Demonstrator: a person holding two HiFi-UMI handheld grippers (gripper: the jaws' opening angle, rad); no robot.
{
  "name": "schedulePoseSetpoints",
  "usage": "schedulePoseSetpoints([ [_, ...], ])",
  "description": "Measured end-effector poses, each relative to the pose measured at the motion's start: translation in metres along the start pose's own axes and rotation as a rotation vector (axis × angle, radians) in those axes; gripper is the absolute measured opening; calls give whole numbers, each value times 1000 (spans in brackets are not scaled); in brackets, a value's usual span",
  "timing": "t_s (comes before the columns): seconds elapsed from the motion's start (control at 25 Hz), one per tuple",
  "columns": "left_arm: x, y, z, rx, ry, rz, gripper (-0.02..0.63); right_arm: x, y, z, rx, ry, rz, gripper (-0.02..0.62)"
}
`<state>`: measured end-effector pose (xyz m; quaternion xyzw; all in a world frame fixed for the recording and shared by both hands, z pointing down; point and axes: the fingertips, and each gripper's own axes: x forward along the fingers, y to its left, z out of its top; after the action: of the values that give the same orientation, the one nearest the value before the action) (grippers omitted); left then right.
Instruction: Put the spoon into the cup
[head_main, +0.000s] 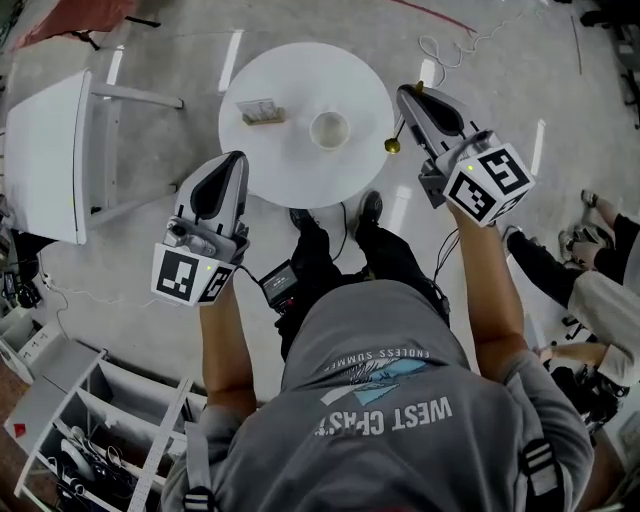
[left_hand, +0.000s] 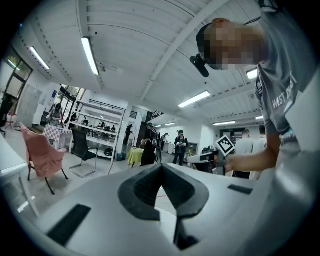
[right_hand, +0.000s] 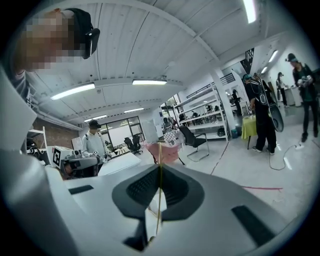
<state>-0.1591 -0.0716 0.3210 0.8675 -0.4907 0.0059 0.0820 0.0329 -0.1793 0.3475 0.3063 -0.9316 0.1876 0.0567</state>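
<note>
A white cup (head_main: 329, 129) stands upright near the middle of the round white table (head_main: 300, 175). My right gripper (head_main: 404, 92) hovers past the table's right edge and is shut on a thin gold spoon (head_main: 392, 146). The spoon's rounded end hangs just off the table rim, to the right of the cup. In the right gripper view the spoon (right_hand: 160, 187) runs as a thin gold line between the closed jaws. My left gripper (head_main: 237, 157) is at the table's lower left edge, shut, with nothing in it; its jaws (left_hand: 161, 166) meet.
A small tan block (head_main: 260, 112) lies on the table left of the cup. A white chair (head_main: 50, 155) stands to the left, a shelf unit (head_main: 80, 440) at lower left. Another person (head_main: 590, 290) sits at the right. A cable (head_main: 445, 50) lies on the floor beyond the table.
</note>
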Motion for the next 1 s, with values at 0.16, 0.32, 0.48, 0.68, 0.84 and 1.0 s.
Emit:
schedulePoseSetpoints([
  [0.16, 12, 3, -9, -17, 16, -9, 2, 12, -11, -11, 23, 23, -1, 2],
  [0.32, 24, 4, -16, -30, 34, -26, 2, 22, -18, -19, 43, 40, -2, 2],
  [0.48, 39, 7, -23, -30, 43, -45, 2, 37, -27, -26, 55, 53, 2, 2],
  [0.68, 50, 8, -30, -41, 59, -62, 3, 46, -33, -37, 77, 78, -4, 2],
  [0.84, 56, 9, -34, -53, 68, -70, 2, 49, -42, -46, 100, 95, -14, 2],
  [1.0, 60, 11, -41, -64, 84, -73, 2, 53, -47, -59, 134, 112, -7, 2],
])
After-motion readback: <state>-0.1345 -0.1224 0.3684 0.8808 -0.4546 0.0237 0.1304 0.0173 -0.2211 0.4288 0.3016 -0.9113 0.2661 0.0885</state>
